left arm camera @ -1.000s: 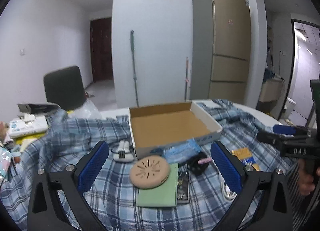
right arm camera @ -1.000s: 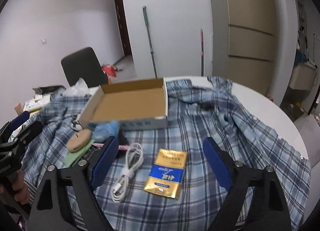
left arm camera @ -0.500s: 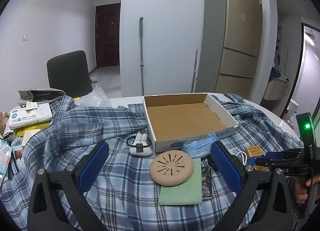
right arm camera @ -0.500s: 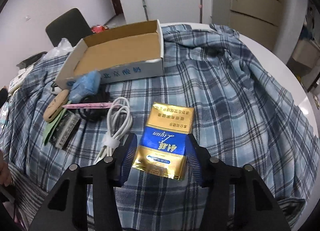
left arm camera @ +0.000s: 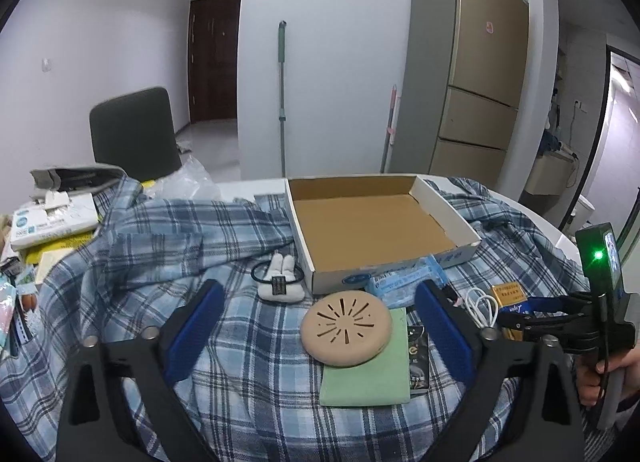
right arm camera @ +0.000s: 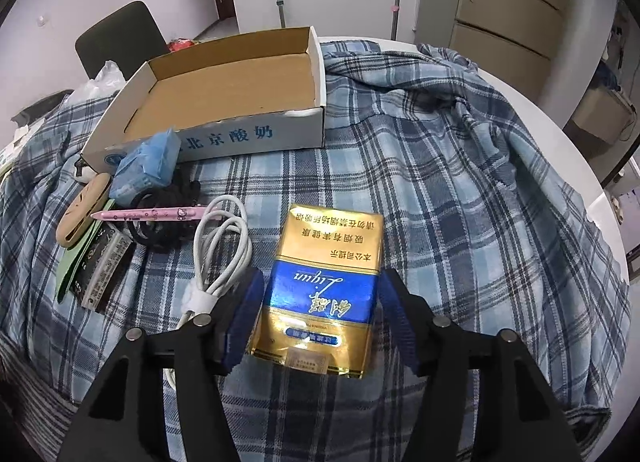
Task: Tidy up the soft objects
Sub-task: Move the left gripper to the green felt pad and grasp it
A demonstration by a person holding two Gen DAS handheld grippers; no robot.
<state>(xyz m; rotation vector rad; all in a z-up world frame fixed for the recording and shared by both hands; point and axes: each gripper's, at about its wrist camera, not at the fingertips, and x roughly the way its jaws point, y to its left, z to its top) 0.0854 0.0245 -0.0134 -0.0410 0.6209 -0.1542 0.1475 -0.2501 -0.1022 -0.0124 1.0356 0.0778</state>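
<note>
Left wrist view: left gripper [left arm camera: 320, 326] spread wide, gripping nothing, two blue pads hovering over the plaid shirt [left arm camera: 160, 246]. Between the fingers: one tan round vented disc [left arm camera: 346, 327] on one green cloth [left arm camera: 370, 370], one dark packet [left arm camera: 418, 354] just beside the right finger. Ahead of the fingers: one white plush hair tie [left arm camera: 280, 279] toward the left, one open cardboard box [left arm camera: 372, 224], one blue tissue pack [left arm camera: 404, 284] against the box front. Outside the right finger: one white cable [left arm camera: 482, 306], and the right gripper [left arm camera: 520, 314] side-on, held by a hand [left arm camera: 600, 376], its tips at the gold pack [left arm camera: 509, 293]. Right wrist view: right gripper [right arm camera: 320, 316] fingers bracket one gold-and-blue cigarette pack [right arm camera: 326, 290], pads closed in just beside its edges; contact can't be confirmed, pack lies flat on the shirt [right arm camera: 460, 182]. Left of the left finger: cable [right arm camera: 218, 250], touching that finger. Only here: one pink pen [right arm camera: 148, 215], one black scrunchie [right arm camera: 168, 222], box lettering [right arm camera: 228, 138]. Disc [right arm camera: 82, 208], green cloth [right arm camera: 76, 250], tissue pack [right arm camera: 146, 164], dark packet [right arm camera: 102, 264] far left.
</note>
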